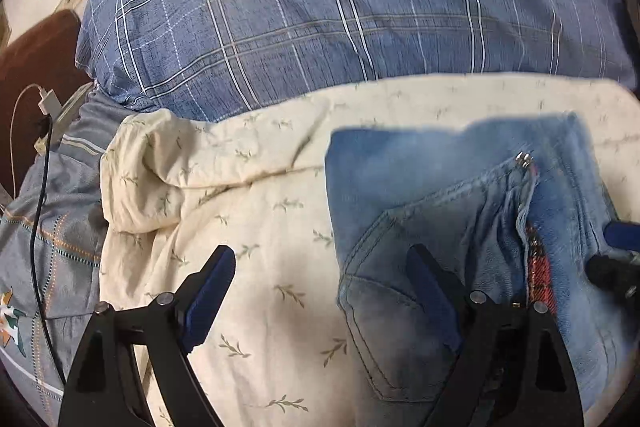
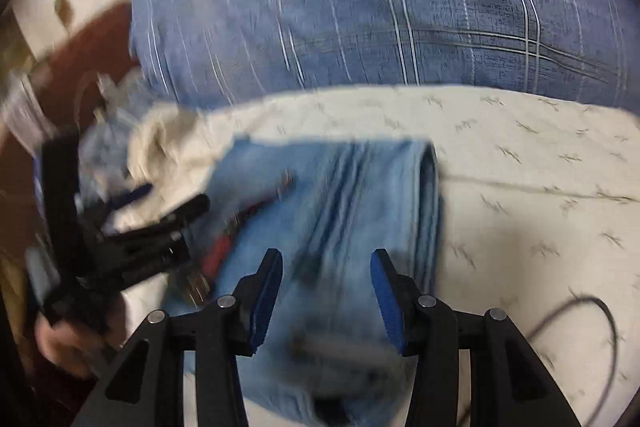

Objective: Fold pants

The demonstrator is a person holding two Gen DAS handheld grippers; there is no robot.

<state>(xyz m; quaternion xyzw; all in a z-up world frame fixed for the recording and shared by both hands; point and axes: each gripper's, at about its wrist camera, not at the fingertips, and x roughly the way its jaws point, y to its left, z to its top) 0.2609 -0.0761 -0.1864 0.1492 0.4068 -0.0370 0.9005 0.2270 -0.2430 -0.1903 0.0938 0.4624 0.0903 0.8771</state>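
While both sets of jaws stand parted, holding nothing: left gripper [image 1: 320,291] straddling left edge of folded jeans [image 1: 460,227], right gripper [image 2: 326,291] directly above denim. Best pinching all layers evenly before folding.

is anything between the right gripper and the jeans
Nothing visible. The right gripper is open right over the folded jeans, with denim showing between its fingers. The left gripper is open off the jeans' left side, not in the right one's way. The cream sheet lies underneath.
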